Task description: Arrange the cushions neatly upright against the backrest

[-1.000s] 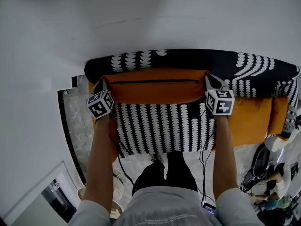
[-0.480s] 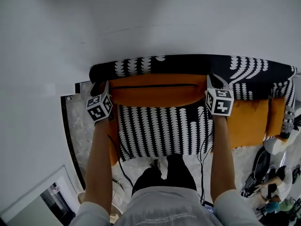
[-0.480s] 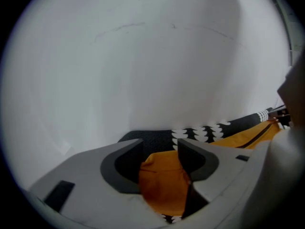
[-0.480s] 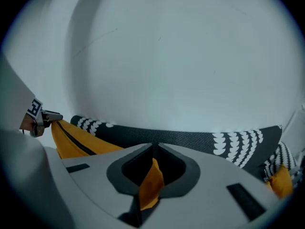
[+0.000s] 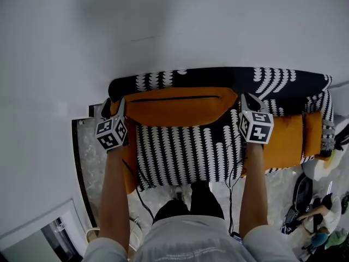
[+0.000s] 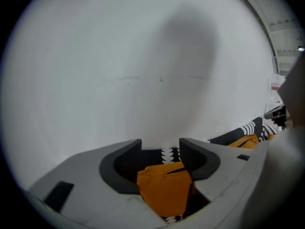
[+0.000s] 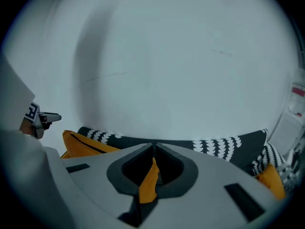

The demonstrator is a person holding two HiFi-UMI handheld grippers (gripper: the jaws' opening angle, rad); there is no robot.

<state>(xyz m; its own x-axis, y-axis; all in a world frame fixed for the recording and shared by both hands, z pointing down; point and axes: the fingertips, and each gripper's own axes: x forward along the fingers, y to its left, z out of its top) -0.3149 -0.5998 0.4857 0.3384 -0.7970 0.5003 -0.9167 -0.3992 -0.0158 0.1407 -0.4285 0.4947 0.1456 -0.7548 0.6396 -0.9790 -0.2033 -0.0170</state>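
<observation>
Props orange cushion point(image 5: 180, 108) upright against sofa backrest point(image 5: 218, 78), long axis left to right, zipper point(image 5: 174, 97) on top. Pinches right corner in right hand-held gripper point(image 7: 153, 151); opens jaws of left hand-held gripper point(image 6: 161, 149) around left corner.

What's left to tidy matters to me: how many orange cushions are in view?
3: one cushion against the backrest; two more side by side at the far right. The patterned throw may hide others.

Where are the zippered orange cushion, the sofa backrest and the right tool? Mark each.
zippered orange cushion point(image 5: 174, 111): head view, middle of its face below the zipper.
sofa backrest point(image 5: 229, 76): head view, its patterned top edge.
right tool point(image 7: 153, 148): right gripper view, where its tips pinch the cushion's fabric.
</observation>
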